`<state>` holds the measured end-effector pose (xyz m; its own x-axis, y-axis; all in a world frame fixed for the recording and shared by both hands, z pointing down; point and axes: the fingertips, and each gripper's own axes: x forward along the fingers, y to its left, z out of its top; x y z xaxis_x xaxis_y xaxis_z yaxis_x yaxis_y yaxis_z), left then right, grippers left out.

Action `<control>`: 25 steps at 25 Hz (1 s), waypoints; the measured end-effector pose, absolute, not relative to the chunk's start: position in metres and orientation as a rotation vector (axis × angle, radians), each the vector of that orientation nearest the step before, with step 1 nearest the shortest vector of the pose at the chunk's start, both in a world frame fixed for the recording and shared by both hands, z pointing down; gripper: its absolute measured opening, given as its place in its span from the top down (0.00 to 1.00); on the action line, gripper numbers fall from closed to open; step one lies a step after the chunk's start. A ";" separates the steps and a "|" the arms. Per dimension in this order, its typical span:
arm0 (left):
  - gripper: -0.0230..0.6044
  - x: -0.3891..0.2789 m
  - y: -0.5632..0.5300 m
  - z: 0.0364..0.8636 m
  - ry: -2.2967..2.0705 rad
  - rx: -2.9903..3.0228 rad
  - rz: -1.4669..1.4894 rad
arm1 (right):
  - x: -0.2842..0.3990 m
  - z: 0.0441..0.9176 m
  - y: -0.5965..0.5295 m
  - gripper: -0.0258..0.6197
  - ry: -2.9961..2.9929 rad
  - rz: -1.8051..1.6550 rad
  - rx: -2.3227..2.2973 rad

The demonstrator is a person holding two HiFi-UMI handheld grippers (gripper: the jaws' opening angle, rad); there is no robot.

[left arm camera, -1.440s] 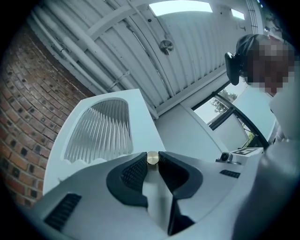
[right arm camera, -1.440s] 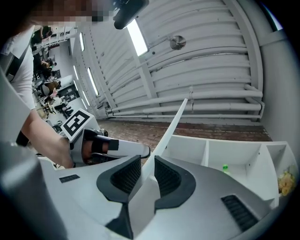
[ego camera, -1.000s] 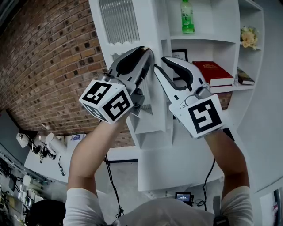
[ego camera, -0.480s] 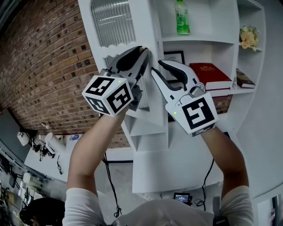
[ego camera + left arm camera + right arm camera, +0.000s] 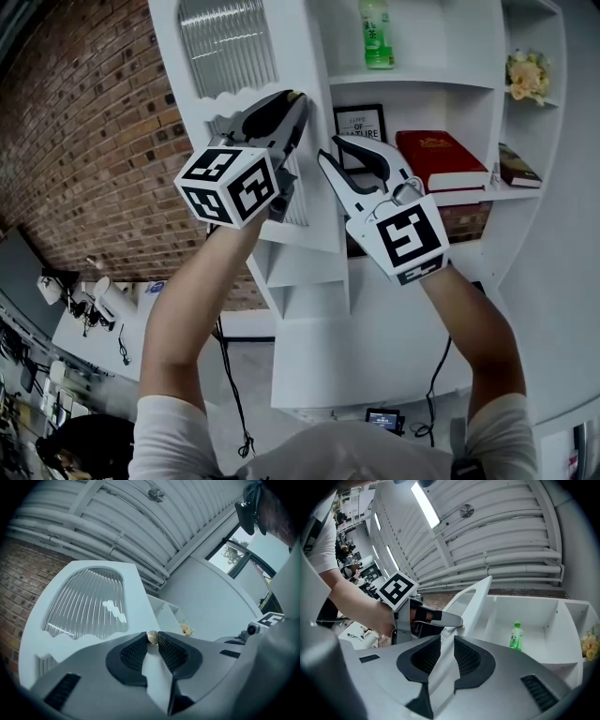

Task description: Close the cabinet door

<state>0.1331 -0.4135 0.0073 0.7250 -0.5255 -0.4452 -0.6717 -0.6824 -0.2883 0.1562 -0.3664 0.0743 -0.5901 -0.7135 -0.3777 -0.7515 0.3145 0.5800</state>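
left gripper (image 5: 153, 642) jaws clamp the brass knob (image 5: 153, 637) at their tips. right gripper (image 5: 447, 641) jaws pinch the cabinet door (image 5: 476, 603) edge. framed print (image 5: 360, 125) beyond the jaws, probably "love of nature".

Shelved cabinet with its door standing out at the left.
The cabinet door (image 5: 234, 56) stands off the cabinet's (image 5: 375, 356) left edge, brick wall (image 5: 84, 141) behind; left gripper (image 5: 300, 101) on its knob (image 5: 153, 638), right gripper (image 5: 328, 148) at its free edge. Bottle (image 5: 376, 36) on the upper shelf; framed picture (image 5: 360, 127) and book (image 5: 441, 159) below, flowers (image 5: 528, 77) at right.
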 end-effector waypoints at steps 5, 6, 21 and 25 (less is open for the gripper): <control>0.84 0.140 -0.426 0.008 0.950 -2.488 0.433 | 0.168 0.081 -0.374 0.80 2.517 1.127 -1.401; 0.84 0.142 -0.428 0.008 0.955 -2.487 0.429 | 0.170 0.082 -0.377 0.80 2.519 1.122 -1.403; 0.83 0.160 -0.462 0.005 0.995 -2.470 0.368 | 0.195 0.093 -0.405 0.80 2.530 1.072 -1.422; 0.83 0.165 -0.473 0.005 1.010 -2.460 0.344 | 0.204 0.097 -0.413 0.80 2.531 1.055 -1.443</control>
<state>0.1647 -0.4727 0.0051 0.6999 -0.5980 -0.3906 -0.7121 -0.6269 -0.3162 0.2036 -0.4134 0.0967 -0.5654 -0.7459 -0.3520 -0.7751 0.3345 0.5361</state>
